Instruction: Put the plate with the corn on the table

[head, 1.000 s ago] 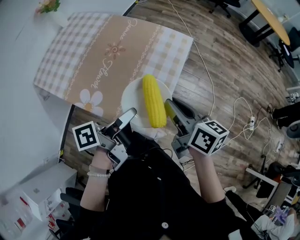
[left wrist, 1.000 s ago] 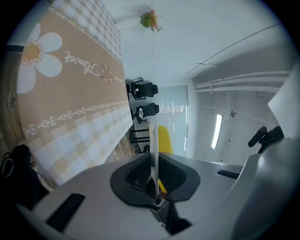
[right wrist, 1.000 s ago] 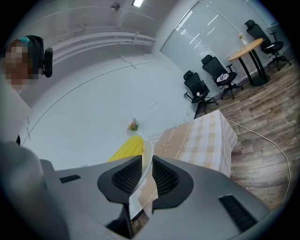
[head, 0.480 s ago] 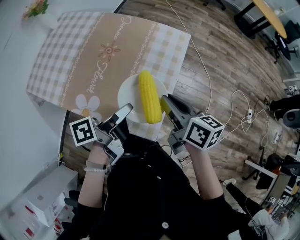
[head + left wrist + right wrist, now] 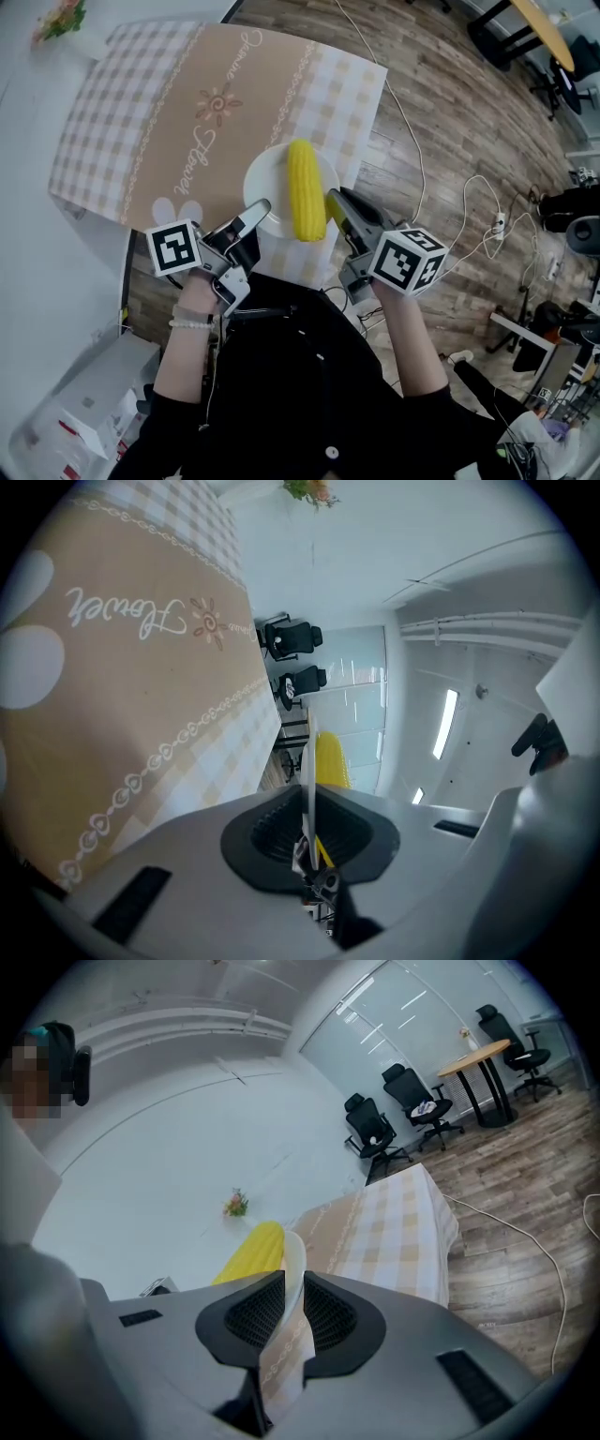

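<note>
Over near edge of cloth-covered table (image 5: 141, 122), from my remote seat: left gripper (image 5: 255, 211) clenched on plate (image 5: 265, 184) rim, thin white edge pinched between jaws in left gripper view. Yellow corn (image 5: 305, 202) lies lengthwise across plate. Right gripper (image 5: 334, 200) clamped on opposite rim, pads tight against it. Plate sits above cloth's near right corner; I can't tell if touching. Further right, white cable (image 5: 412, 141) on wood floor (image 5: 469, 122).
</note>
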`<state>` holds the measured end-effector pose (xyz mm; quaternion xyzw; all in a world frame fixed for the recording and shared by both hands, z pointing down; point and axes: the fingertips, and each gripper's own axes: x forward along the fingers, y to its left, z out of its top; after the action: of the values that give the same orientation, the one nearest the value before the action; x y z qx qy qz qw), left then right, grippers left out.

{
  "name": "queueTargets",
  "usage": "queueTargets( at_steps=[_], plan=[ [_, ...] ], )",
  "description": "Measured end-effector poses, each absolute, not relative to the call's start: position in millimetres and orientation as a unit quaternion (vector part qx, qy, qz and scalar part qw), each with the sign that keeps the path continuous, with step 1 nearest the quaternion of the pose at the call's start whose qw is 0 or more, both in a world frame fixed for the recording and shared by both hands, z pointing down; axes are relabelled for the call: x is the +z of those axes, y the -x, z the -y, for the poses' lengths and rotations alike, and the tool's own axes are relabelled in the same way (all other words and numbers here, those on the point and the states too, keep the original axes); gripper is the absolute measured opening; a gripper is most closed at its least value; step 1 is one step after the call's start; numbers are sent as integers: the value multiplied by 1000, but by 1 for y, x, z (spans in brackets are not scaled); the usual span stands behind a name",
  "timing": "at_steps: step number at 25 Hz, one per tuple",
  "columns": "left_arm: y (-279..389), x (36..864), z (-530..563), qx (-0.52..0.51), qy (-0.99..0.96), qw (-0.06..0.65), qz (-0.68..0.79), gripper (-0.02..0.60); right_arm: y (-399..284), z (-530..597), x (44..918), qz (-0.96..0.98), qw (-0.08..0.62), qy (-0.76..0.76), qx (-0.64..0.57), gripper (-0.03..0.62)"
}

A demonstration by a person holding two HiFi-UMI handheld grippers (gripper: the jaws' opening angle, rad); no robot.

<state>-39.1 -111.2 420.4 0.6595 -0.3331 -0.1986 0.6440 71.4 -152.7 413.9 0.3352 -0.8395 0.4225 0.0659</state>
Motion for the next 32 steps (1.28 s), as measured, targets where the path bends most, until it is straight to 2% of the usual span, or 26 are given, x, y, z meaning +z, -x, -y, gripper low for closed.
queueTargets(
  at_steps=[32],
  plan=[
    [66,529,189,-70,-660,651,369,28,-49,216,519,797,140,-382,446,87]
  ],
)
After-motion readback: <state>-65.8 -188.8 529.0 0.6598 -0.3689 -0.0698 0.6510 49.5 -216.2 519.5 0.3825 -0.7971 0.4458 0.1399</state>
